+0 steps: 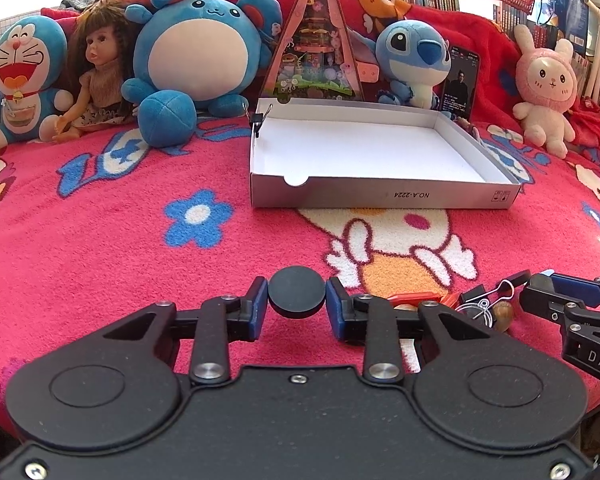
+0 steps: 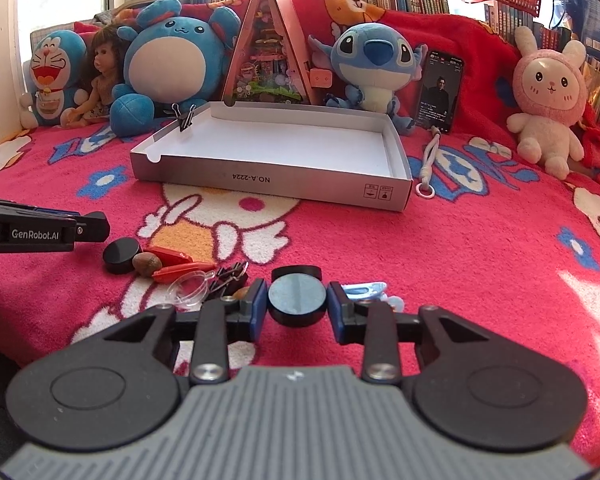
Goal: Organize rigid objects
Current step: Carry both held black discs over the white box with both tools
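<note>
My left gripper [image 1: 297, 298] is shut on a black round disc [image 1: 297, 291], held low over the pink blanket. My right gripper [image 2: 297, 300] is shut on another black disc [image 2: 297, 296]. A white shallow box [image 1: 380, 194] [image 2: 268, 178] lies open ahead, holding nothing but a black binder clip [image 2: 185, 118] clipped on its left wall. A pile of small items lies on the blanket: a black disc [image 2: 121, 255], a brown nut [image 2: 146, 264], orange-red pieces [image 2: 180, 266], a clear plastic piece [image 2: 188, 288], binder clips [image 2: 228, 276] and a blue-white clip [image 2: 366, 290].
Plush toys, a doll [image 1: 96, 80] and a triangular toy house [image 1: 316, 48] line the back of the bed. A phone [image 2: 440, 92] leans by the Stitch plush. A white cord with a ring [image 2: 428, 168] lies right of the box. The left gripper shows at the right view's left edge [image 2: 40, 232].
</note>
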Demonstrator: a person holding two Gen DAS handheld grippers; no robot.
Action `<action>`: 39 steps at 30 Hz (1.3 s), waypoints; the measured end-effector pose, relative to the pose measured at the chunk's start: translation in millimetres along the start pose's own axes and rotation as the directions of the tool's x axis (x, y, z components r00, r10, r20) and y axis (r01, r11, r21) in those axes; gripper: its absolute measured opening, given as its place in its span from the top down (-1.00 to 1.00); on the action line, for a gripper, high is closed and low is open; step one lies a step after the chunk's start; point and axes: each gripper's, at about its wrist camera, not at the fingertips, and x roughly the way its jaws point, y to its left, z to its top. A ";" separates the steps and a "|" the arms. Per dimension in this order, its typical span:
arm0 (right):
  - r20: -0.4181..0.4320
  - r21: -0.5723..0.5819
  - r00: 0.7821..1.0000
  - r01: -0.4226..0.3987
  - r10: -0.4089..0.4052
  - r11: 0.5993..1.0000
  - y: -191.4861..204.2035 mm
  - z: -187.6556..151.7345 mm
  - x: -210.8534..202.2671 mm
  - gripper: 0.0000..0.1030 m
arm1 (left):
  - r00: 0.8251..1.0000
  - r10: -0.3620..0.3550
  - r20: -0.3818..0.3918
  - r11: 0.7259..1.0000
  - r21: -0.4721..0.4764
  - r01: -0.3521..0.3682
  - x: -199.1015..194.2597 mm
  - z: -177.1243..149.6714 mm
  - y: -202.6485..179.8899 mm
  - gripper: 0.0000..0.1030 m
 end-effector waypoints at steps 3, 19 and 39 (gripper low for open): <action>0.013 0.019 1.000 -0.007 0.007 1.000 -3.1 6.3 -3.0 0.26 | 1.000 -0.013 0.011 1.000 -0.008 0.013 -3.5 7.0 0.5 0.42; 0.055 0.085 0.998 -0.009 0.004 0.996 -20.0 36.6 10.5 0.26 | 0.997 -0.079 0.021 0.996 -0.035 0.080 7.1 47.6 -2.2 0.42; 0.070 0.132 0.997 -0.045 0.036 0.990 -35.6 90.1 61.5 0.26 | 0.994 -0.112 0.016 0.994 -0.013 0.112 56.6 115.3 -25.6 0.42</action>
